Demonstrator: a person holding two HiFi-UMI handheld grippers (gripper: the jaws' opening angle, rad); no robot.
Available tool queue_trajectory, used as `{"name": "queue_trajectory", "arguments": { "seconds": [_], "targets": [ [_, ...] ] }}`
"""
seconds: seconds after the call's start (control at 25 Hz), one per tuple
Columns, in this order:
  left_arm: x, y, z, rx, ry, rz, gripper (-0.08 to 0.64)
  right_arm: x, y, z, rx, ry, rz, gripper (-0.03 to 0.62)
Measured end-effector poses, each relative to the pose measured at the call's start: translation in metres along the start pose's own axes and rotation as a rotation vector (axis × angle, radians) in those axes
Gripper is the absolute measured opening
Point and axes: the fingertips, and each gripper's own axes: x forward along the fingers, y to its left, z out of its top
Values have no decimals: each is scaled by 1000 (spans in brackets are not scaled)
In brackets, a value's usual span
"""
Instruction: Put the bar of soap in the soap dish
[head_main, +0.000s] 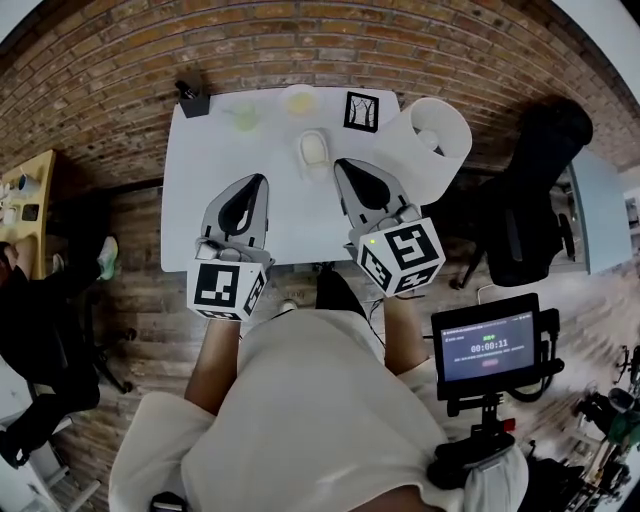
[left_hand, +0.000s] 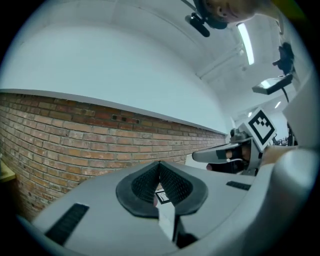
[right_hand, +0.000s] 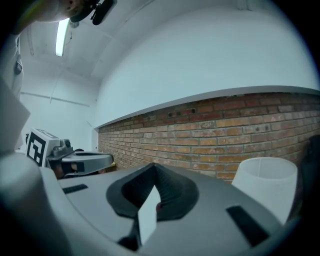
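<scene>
In the head view a white soap dish (head_main: 305, 163) stands at the middle of the white table (head_main: 200, 200), and a pale bar of soap (head_main: 315, 148) seems to lie in it. My left gripper (head_main: 260, 181) is shut and holds nothing, left of the dish and nearer the front edge. My right gripper (head_main: 343, 165) is shut and empty too, its tip just right of the dish. Both are held level above the table. In the left gripper view the left gripper (left_hand: 159, 164) has its tips together. The right gripper (right_hand: 153, 165) looks the same in its own view.
Along the table's far edge stand a black object (head_main: 192, 100), a greenish cup (head_main: 244, 117), a yellowish round dish (head_main: 298, 100) and a marker card (head_main: 361, 111). A white cylinder (head_main: 435, 140) stands at the right end. A black chair (head_main: 535, 200) and a screen (head_main: 487, 347) are to the right.
</scene>
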Motion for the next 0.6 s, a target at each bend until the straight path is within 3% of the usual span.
{"name": "queue_trajectory", "arguments": {
  "seconds": [0.6],
  "targets": [
    [-13, -5, 27, 76, -51, -12, 6, -37, 15, 37, -21, -76, -54, 5]
  ]
}}
